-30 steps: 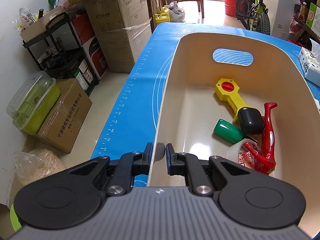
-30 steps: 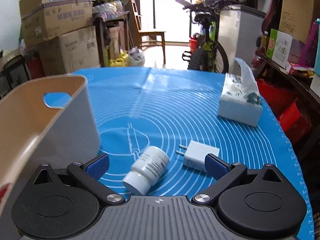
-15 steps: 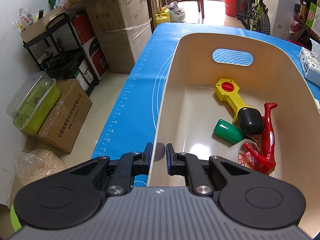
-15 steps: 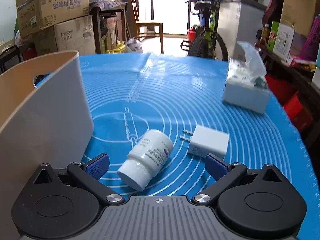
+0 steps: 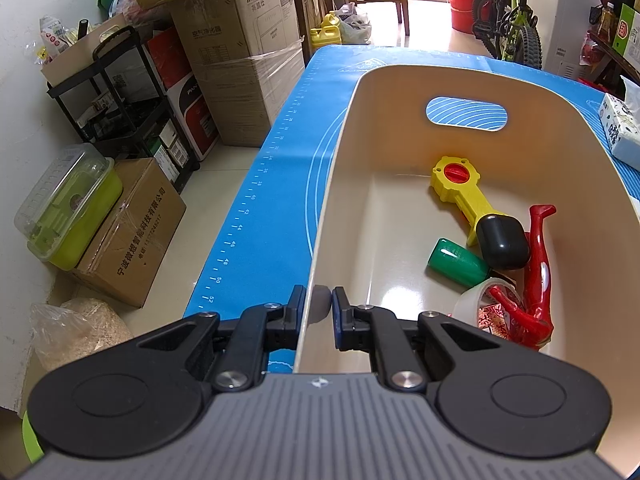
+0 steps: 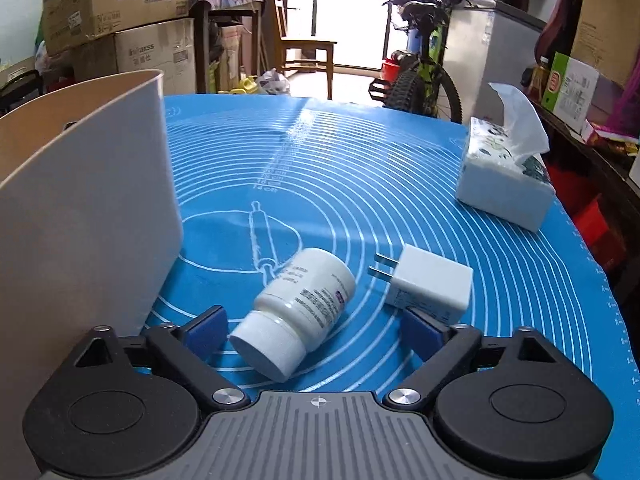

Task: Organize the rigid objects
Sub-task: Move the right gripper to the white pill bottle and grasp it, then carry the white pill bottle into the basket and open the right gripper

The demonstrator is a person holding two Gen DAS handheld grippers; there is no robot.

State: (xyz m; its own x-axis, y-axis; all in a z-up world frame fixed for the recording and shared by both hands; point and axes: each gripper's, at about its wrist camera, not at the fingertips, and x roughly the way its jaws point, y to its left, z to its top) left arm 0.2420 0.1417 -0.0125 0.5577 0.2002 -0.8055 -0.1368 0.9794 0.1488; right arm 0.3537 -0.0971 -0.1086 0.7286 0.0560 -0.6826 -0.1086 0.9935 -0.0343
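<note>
**Blue mat covers the counter**

The counter (image 6: 360,168) is covered by a blue mat (image 6: 304,148) printed with white rings, a rolling-pin outline and ruler marks along its edge. On it stand a beige bin (image 5: 332,184) at the left and a tissue pack (image 6: 504,184) at the far right, well apart. Between them, near the front, a white bottle (image 6: 304,304) lies on its side, cap toward the camera. Just beside it lies a white charger (image 6: 432,284), prongs pointing at the bottle.
</note>
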